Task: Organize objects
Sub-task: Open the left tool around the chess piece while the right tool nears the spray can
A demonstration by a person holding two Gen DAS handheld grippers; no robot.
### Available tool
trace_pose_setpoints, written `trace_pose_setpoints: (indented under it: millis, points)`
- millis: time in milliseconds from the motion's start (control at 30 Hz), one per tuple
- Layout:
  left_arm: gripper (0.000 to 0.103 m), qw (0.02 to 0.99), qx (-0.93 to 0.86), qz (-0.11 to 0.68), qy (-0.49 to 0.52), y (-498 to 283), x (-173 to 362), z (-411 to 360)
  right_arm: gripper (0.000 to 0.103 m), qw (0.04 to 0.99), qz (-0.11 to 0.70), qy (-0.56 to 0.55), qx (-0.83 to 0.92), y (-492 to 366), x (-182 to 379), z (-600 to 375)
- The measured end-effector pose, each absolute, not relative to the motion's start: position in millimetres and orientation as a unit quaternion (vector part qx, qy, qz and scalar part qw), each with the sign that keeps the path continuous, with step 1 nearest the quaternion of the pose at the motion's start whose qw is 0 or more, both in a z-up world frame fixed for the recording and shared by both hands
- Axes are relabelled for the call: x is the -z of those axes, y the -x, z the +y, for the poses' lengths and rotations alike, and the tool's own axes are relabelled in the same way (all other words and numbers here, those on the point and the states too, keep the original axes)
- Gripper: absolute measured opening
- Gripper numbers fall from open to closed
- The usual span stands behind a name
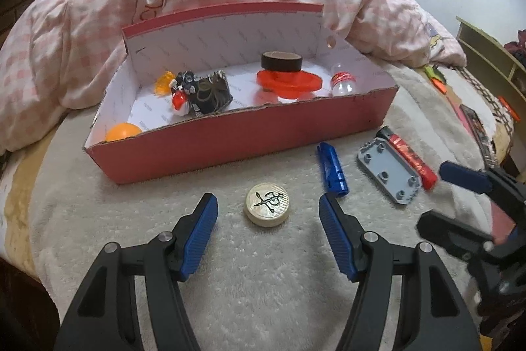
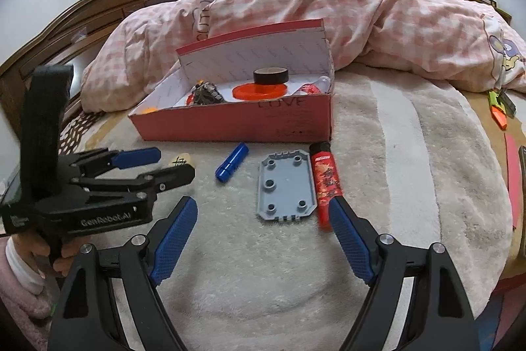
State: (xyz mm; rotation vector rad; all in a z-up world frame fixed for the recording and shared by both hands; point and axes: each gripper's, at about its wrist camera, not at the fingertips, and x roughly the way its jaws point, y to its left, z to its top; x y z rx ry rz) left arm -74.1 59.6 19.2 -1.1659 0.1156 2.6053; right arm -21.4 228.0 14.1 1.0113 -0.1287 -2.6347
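Observation:
A round wooden chess piece (image 1: 267, 208) lies on the cream blanket between the spread fingers of my open left gripper (image 1: 267, 200), untouched. To its right lie a blue cylinder (image 1: 332, 168), a grey studded plate (image 1: 389, 168) and a red tube (image 1: 411, 158). Behind them stands a red cardboard box (image 1: 230, 140) holding an orange ball (image 1: 123, 131), a black tape roll (image 1: 281, 61), a red disc (image 1: 289, 81), a small bottle (image 1: 343, 83) and a dark bundle (image 1: 210, 92). My right gripper (image 2: 261, 203) is open just before the grey plate (image 2: 286, 186), its right finger beside the red tube (image 2: 325, 183). The left gripper (image 2: 172, 165) straddles the chess piece (image 2: 180, 159).
A pink checked duvet (image 2: 328, 9) is heaped behind the box (image 2: 230, 124). Orange and green items (image 2: 499, 111) lie at the blanket's right edge. A wooden headboard (image 2: 82, 22) runs along the left. A hand (image 2: 42, 252) holds the left gripper's handle. The blue cylinder (image 2: 231, 162) lies between the grippers.

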Motion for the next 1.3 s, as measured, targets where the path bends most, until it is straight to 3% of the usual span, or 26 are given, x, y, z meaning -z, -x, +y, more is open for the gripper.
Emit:
trace_pose_setpoints:
  millis: [133,300,467,633,1067,1300]
  points:
    - [0.054,0.143,-0.900,0.044,0.410,79,-14,63,0.073,0.164,-0.055,-0.350,0.921,22,-15,230]
    - [0.049,0.143,-0.900,0.048,0.409,81,-11,64,0.070,0.159,-0.051,-0.356,0.919,26,-10,228]
    - [0.031,0.141,-0.901,0.043,0.409,81,-11,61,0.070,0.154,-0.050,-0.354,0.921,25,-9,230]
    - [0.031,0.138,-0.901,0.037,0.409,79,-11,56,0.069,0.123,-0.036,-0.347,0.929,27,-12,237]
    - [0.031,0.139,-0.901,0.037,0.409,80,-10,55,0.050,0.080,-0.040,-0.361,0.928,36,-5,256]
    - [0.031,0.139,-0.901,0.036,0.408,81,-10,55,0.046,0.062,0.005,-0.378,0.924,36,2,255]
